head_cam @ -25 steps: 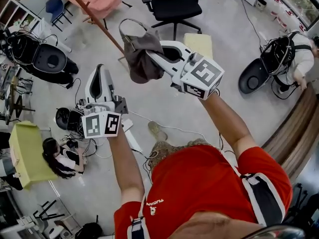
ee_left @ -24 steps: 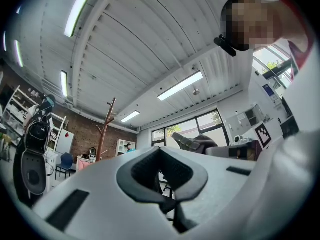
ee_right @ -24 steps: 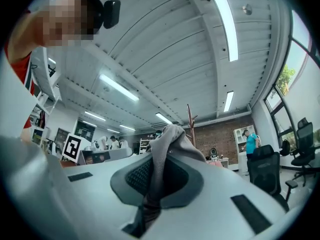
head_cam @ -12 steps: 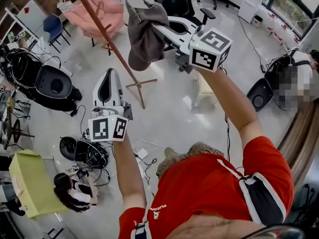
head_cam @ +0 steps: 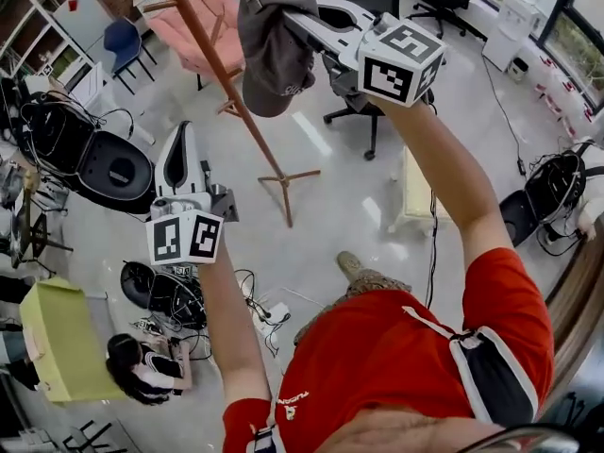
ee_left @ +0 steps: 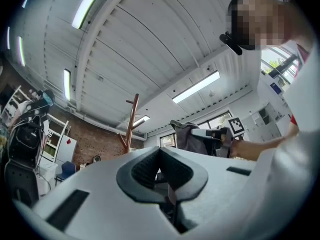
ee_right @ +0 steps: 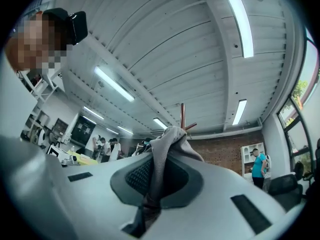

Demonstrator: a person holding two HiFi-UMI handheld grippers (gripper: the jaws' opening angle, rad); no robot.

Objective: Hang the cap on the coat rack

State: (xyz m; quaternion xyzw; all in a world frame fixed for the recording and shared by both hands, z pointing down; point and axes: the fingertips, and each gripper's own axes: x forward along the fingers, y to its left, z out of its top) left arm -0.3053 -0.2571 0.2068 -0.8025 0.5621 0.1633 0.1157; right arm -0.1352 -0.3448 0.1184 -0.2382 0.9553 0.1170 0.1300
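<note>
A grey cap (head_cam: 274, 50) hangs from my right gripper (head_cam: 288, 15), which is raised high and shut on the cap's fabric. In the right gripper view the cap (ee_right: 161, 159) bunches between the pads. The brown wooden coat rack (head_cam: 226, 92) slants just left of the cap, and its top pegs (ee_right: 183, 119) show beyond the fabric. My left gripper (head_cam: 186, 128) is lower and to the left, shut with nothing in it (ee_left: 160, 150). From the left gripper view I see the rack (ee_left: 131, 126), the cap (ee_left: 186, 136) and the right gripper (ee_left: 212, 133).
The rack's cross foot (head_cam: 286, 179) stands on the grey floor. A black office chair (head_cam: 363, 3) and a pink chair (head_cam: 203, 12) are behind it. A pale bench (head_cam: 415, 196), floor cables (head_cam: 255, 300), a seated person (head_cam: 142, 366) and a yellow-green box (head_cam: 57, 338) lie around.
My right gripper has lifted the cap higher and nearer the rack's pole. The head view has swung, so the rack now stands nearer the middle. The left gripper stayed low and shut.
</note>
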